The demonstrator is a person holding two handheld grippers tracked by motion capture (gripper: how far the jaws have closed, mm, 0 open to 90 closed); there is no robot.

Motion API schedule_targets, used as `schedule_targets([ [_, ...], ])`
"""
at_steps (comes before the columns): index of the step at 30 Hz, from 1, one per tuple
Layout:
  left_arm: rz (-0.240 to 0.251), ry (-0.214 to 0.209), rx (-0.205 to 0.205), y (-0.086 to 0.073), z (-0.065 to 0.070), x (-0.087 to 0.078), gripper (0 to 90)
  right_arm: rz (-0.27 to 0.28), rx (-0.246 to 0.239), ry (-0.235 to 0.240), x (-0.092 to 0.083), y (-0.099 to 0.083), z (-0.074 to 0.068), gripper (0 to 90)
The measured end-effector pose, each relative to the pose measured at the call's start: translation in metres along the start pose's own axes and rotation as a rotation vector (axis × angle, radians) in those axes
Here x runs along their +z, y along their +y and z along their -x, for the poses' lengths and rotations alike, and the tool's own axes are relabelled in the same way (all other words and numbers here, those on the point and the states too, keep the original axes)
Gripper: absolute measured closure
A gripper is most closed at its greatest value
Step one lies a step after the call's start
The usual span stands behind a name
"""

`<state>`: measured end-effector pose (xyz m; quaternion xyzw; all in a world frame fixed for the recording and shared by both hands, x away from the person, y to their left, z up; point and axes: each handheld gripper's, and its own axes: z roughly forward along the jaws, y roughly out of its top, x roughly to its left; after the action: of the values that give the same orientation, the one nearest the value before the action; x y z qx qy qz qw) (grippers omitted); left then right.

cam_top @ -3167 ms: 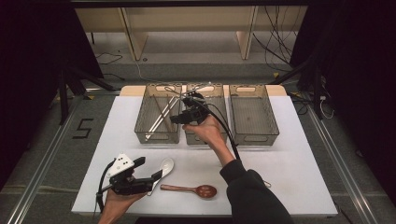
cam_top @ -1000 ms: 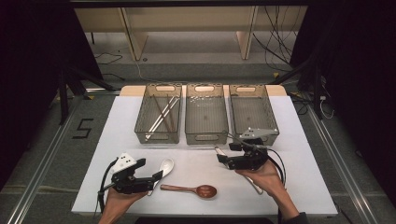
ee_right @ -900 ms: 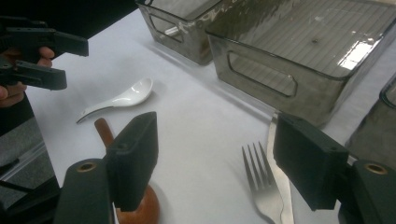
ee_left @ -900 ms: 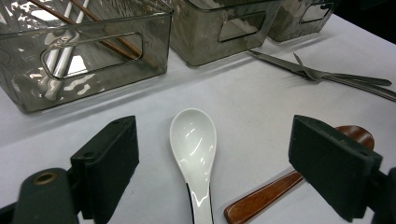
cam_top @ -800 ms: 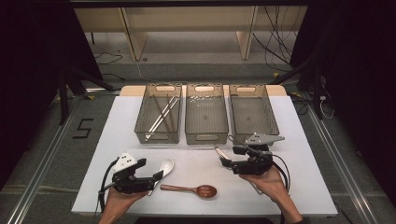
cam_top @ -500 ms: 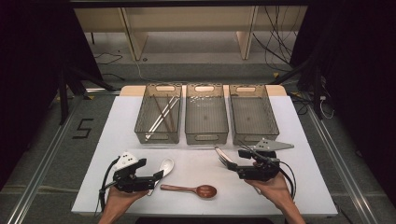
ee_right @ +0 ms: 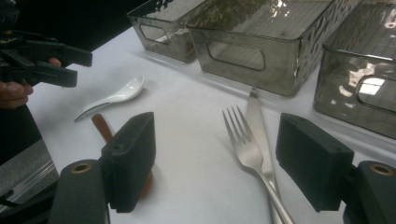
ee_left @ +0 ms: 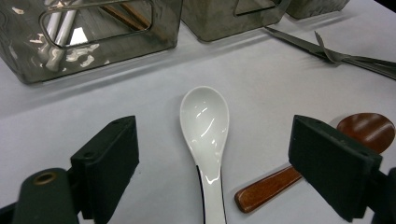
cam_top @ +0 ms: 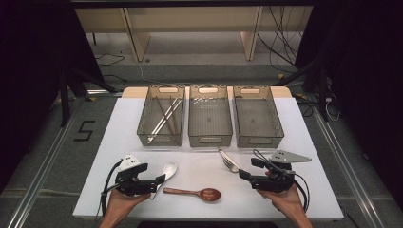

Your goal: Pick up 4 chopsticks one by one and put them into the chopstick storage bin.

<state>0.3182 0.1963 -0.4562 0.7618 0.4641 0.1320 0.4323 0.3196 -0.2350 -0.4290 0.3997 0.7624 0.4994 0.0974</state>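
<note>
A white ceramic spoon (cam_top: 168,168) lies at the front left of the white table, its bowl pointing away. My left gripper (cam_top: 160,179) is open just behind it, and in the left gripper view the spoon (ee_left: 205,121) sits between the two jaws. A brown wooden spoon (cam_top: 197,193) lies to its right. A steel fork (cam_top: 231,165) and a knife (cam_top: 222,154) lie together at front centre-right. My right gripper (cam_top: 247,169) is open, and the fork (ee_right: 247,144) and knife (ee_right: 256,116) lie between its jaws on the table.
Three clear grey bins stand in a row at the back. The left bin (cam_top: 142,124) holds chopsticks (cam_top: 164,116). The middle bin (cam_top: 210,138) holds small metal pieces at its far end, and the right bin (cam_top: 257,140) looks empty. The table's front edge (cam_top: 209,216) is close to both hands.
My right gripper has come back from over the middle bin to the front right of the table, beside the fork and knife. The left gripper has stayed by the white spoon.
</note>
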Motion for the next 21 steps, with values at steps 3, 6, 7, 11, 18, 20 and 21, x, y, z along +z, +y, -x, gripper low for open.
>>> schedule_targets([
  [3, -0.005, 0.004, -0.006, 0.0, 0.0, 0.001, 15.8, 0.004, 0.007, -0.006, -0.003, -0.004, 0.001, 28.3],
  [6, -0.017, 0.007, -0.008, -0.001, -0.001, 0.002, 15.8, 0.004, 0.013, -0.013, -0.006, -0.007, 0.001, 27.9],
  [7, -0.021, 0.008, -0.007, -0.001, -0.001, 0.003, 15.8, 0.006, 0.01, -0.017, -0.007, -0.008, 0.001, 27.9],
  [11, -0.039, 0.013, -0.008, -0.001, -0.001, 0.003, 15.8, 0.004, 0.009, -0.028, -0.01, -0.012, 0.0, 27.9],
  [18, -0.067, 0.02, -0.021, -0.001, -0.002, 0.005, 15.9, -0.011, 0.005, -0.039, -0.012, -0.017, -0.002, 27.6],
  [20, -0.075, 0.02, -0.023, -0.001, -0.002, 0.006, 15.9, -0.008, 0.015, -0.038, -0.014, -0.019, -0.002, 27.6],
  [21, -0.079, 0.02, -0.024, -0.001, -0.002, 0.007, 15.9, -0.007, 0.013, -0.037, -0.014, -0.02, -0.001, 27.5],
])
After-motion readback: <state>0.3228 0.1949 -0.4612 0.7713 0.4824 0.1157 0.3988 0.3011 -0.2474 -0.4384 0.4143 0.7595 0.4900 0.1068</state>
